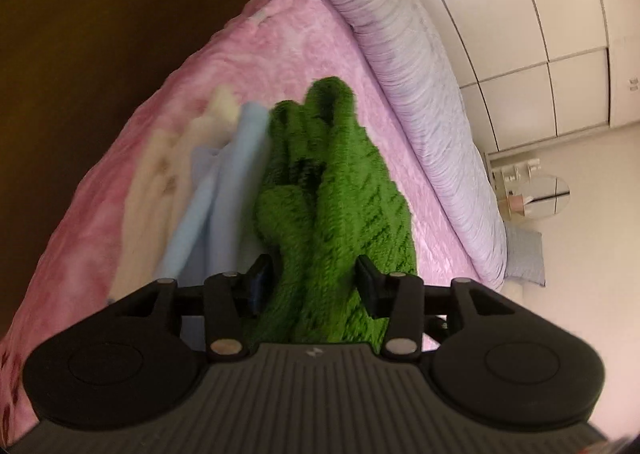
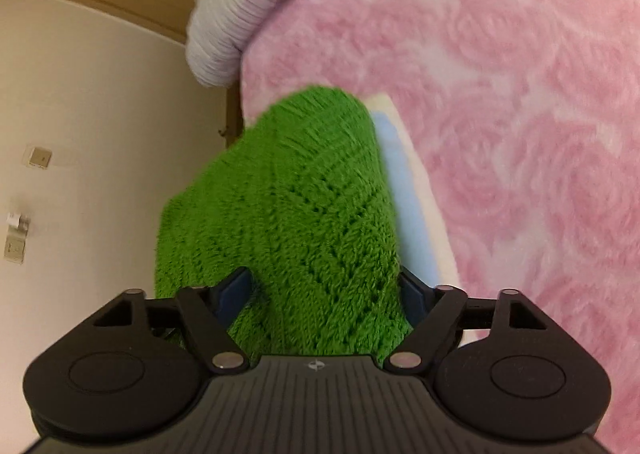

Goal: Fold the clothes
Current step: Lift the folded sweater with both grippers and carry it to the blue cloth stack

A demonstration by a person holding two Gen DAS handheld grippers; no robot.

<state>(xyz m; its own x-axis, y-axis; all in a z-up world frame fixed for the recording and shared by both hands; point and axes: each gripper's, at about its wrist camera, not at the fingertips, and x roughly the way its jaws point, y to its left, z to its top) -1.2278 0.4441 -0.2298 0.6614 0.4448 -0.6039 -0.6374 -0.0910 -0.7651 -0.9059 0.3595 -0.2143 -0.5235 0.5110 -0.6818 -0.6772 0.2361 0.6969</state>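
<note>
A fuzzy green knitted garment (image 1: 340, 189) hangs bunched from my left gripper (image 1: 314, 280), whose two fingers press into the knit from both sides. In the right wrist view the same green garment (image 2: 288, 205) drapes forward over my right gripper (image 2: 326, 288), which is also shut on the fabric. Beyond it lie a light blue cloth (image 1: 224, 213) and a cream cloth (image 1: 160, 189) on the pink bed cover; the blue cloth (image 2: 404, 189) shows again beside the green knit. The fingertips are partly buried in the knit.
A pink rose-patterned blanket (image 2: 520, 113) covers the bed. A rolled grey-lilac quilt (image 1: 404, 53) runs along the bed's far side. White wardrobe doors (image 1: 540, 33) and a small round table (image 1: 536, 193) stand beyond it. A cream wall with sockets (image 2: 40, 157) is to the left.
</note>
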